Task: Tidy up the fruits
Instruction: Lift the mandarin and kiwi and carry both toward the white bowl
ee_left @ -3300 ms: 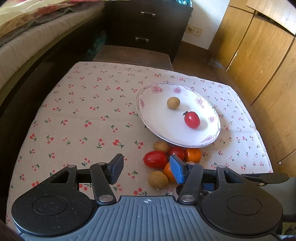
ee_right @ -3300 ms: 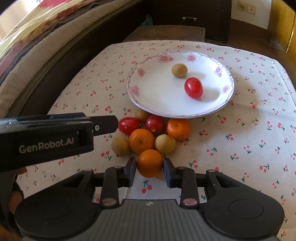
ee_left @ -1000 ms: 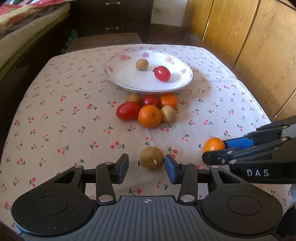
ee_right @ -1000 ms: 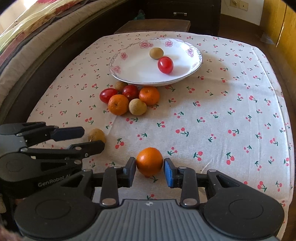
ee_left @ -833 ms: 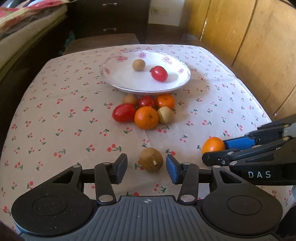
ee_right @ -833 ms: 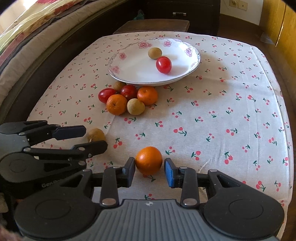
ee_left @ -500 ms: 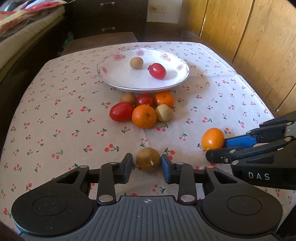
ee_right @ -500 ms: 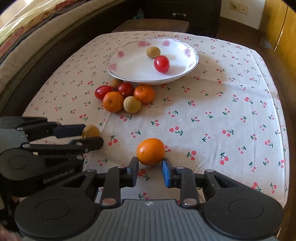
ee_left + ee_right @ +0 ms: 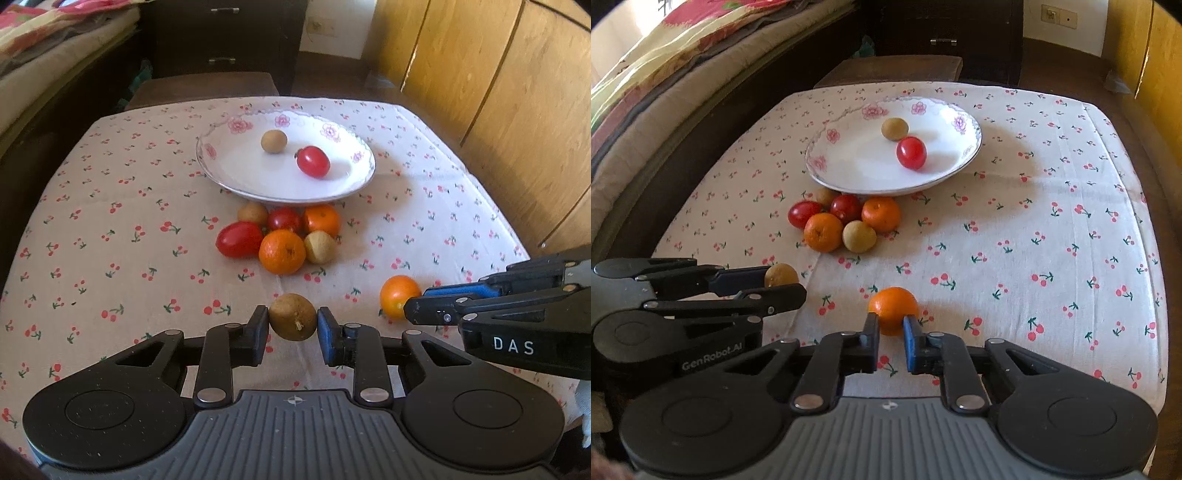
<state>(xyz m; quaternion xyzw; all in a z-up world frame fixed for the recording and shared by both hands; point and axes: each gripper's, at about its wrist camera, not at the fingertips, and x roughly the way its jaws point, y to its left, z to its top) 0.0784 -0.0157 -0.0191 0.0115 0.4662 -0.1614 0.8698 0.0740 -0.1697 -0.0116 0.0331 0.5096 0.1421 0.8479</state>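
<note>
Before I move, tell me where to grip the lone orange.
Grip the lone orange across its widest middle, pinching left and right flanks, coming from the near side and above. It is round and sits free on the cloth, so a pinch short of centre would likely squirt it forward.

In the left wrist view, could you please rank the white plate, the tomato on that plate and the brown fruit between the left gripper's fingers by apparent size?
1. white plate, clearly largest.
2. brown fruit, though it lies nearest the camera, which inflates it.
3. tomato, so its true rank against the fruit is unsure.
</note>
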